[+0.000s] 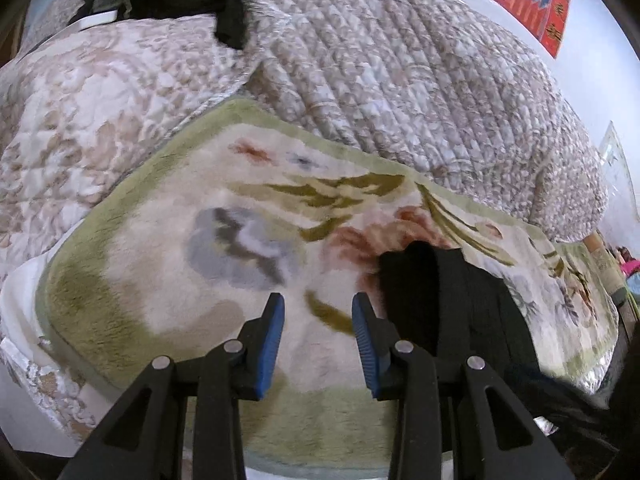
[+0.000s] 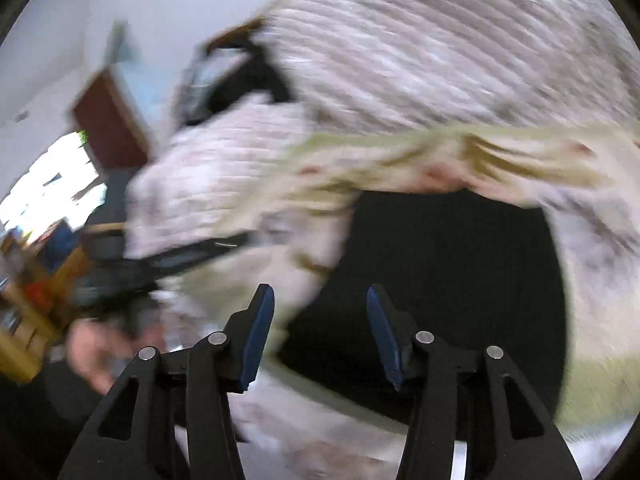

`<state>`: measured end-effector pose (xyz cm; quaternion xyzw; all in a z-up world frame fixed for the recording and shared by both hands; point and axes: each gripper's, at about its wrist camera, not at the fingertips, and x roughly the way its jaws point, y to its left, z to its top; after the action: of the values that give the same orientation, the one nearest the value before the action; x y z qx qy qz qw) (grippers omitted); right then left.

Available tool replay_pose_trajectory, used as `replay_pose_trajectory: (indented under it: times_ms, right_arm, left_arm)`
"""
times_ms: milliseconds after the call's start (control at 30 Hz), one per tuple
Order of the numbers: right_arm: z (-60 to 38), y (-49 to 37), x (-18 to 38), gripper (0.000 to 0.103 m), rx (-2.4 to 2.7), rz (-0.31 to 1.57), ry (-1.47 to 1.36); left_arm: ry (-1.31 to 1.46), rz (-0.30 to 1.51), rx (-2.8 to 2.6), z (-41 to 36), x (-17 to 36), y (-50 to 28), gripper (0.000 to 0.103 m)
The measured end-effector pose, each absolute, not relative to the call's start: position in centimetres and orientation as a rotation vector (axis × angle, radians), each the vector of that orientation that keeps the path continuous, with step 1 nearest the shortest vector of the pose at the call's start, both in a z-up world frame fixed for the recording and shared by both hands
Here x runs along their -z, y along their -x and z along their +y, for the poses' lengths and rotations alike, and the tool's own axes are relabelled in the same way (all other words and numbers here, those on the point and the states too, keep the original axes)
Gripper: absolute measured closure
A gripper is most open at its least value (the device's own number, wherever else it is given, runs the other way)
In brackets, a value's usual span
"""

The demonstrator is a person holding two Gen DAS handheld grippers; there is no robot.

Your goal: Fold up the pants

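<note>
We hold the left gripper (image 1: 318,320) with fingers spread and empty above the blanket (image 1: 168,248). The pants (image 1: 452,304) lie on the blanket at the lower right of the left view, and fill the centre of the blurred right view. The right gripper (image 2: 320,320) hovers over the pants, fingers spread. We judge the next step a grasp: lower each gripper to a pants edge, then pinch only one layer.
</note>
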<state>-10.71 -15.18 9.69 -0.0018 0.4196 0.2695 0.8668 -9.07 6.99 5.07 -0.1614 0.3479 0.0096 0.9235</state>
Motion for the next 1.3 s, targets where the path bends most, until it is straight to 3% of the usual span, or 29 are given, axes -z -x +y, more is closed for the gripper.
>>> replay_pose_trajectory:
  times_ms: [100,433,700,800,1167,1300]
  right_arm:
    - [-16.1,9.0,-6.2,0.08,-0.499,1.073,0.041]
    - [-20.3,1.2,-11.5,0.08,-0.417,0.979,0.058]
    - [-20.3,-5.3,-7.5,0.082,-0.392,1.101,0.134]
    - [-22.0,-5.8,-6.4,0.097,-0.336,1.094,0.122]
    - [-22.2,-5.7,-7.1,0.094,-0.336,1.041,0.054]
    - [-22.4,-4.5,-8.6,0.08,-0.369,1.014,0.018]
  left_arm:
    - [0.307,0.711,0.021,5.3,-6.0,8.5,0.065]
    - [0.135,0.73,0.205,-2.3,-8.6,3.1,0.065]
    - [0.056,0.846,0.198,-4.5,-3.6,-0.9,0.065]
    - [0.084,0.839,0.195,-3.9,-2.7,-0.6,0.061]
    - [0.099,0.84,0.181,-3.5,-3.3,0.3,0.055]
    - [0.083,0.839,0.157,-3.0,-4.1,1.4,0.055]
